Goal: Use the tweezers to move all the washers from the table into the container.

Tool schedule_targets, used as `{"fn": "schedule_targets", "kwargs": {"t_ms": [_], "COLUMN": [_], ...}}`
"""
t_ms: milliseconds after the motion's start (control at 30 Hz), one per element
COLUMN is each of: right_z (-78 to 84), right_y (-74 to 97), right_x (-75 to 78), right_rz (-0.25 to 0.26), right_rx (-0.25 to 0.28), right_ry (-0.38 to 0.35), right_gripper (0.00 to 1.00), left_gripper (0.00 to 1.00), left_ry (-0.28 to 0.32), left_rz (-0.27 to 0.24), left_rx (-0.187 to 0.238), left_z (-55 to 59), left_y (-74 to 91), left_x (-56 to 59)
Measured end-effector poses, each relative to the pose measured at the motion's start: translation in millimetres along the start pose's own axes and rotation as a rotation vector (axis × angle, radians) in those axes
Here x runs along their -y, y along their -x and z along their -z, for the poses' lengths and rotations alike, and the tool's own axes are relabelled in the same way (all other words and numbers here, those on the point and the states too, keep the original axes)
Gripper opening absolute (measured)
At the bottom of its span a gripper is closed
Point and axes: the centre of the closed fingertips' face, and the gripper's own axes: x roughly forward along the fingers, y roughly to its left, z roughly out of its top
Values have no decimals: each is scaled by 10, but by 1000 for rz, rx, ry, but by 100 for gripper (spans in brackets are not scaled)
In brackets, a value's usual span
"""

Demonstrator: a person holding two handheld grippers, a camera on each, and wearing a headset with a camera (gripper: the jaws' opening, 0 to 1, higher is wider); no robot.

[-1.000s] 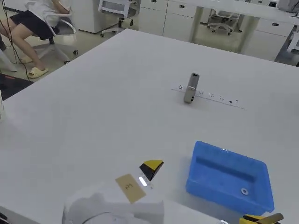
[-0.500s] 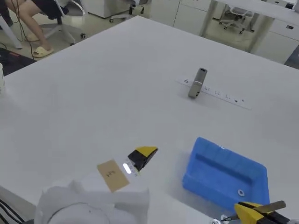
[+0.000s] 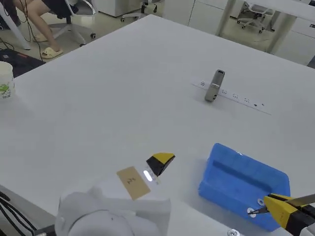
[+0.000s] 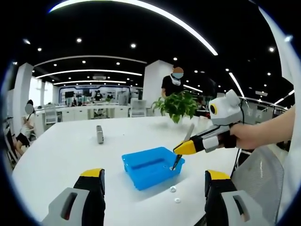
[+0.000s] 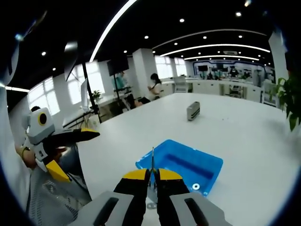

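Note:
The blue container (image 3: 243, 184) sits near the table's front right, with one washer (image 3: 260, 202) lying inside it. My right gripper (image 3: 275, 205) is shut on the tweezers (image 3: 257, 210), whose tips hang over the container's near rim with a small washer (image 3: 251, 212) at them. Another washer (image 3: 233, 232) lies on the table just in front of the container. In the left gripper view two washers (image 4: 172, 189) lie on the table beside the container (image 4: 150, 165). My left gripper (image 3: 160, 162) hovers open to the left of the container, holding nothing. The right gripper view shows the tweezers (image 5: 152, 162) pointing at the container (image 5: 181, 162).
A grey metal block (image 3: 214, 85) stands on a row of table sockets at the far side. A paper cup (image 3: 5, 78) sits at the left edge. A seated person (image 3: 44, 10) and office chairs are beyond the table. Bare tabletop spreads left of the container.
My right gripper has risen from the bottom edge, bringing the tweezer tips from the table up over the container's near rim. The left gripper has stayed in place; the head camera has shifted.

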Motion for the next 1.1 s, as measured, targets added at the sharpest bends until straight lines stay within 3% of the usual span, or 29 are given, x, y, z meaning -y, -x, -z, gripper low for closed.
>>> {"fn": "schedule_targets", "kwargs": {"t_ms": [600, 700, 933, 1100], "right_z": [-71, -96, -103, -75], "right_y": [68, 47, -51, -123], "right_x": [121, 142, 247, 329], "right_rz": [33, 32, 36, 41], "right_rx": [-7, -4, -21, -36], "right_ry": [32, 36, 44, 34], "right_gripper": [3, 3, 3, 3], "left_gripper": [87, 87, 87, 87], "left_ry": [-21, -15, -1, -8], "left_rz": [-2, -8, 13, 13], "left_rx": [6, 3, 49, 35], "left_z": [-19, -10, -96, -72], "left_y": [19, 23, 34, 26], "left_x": [17, 2, 42, 45]}}
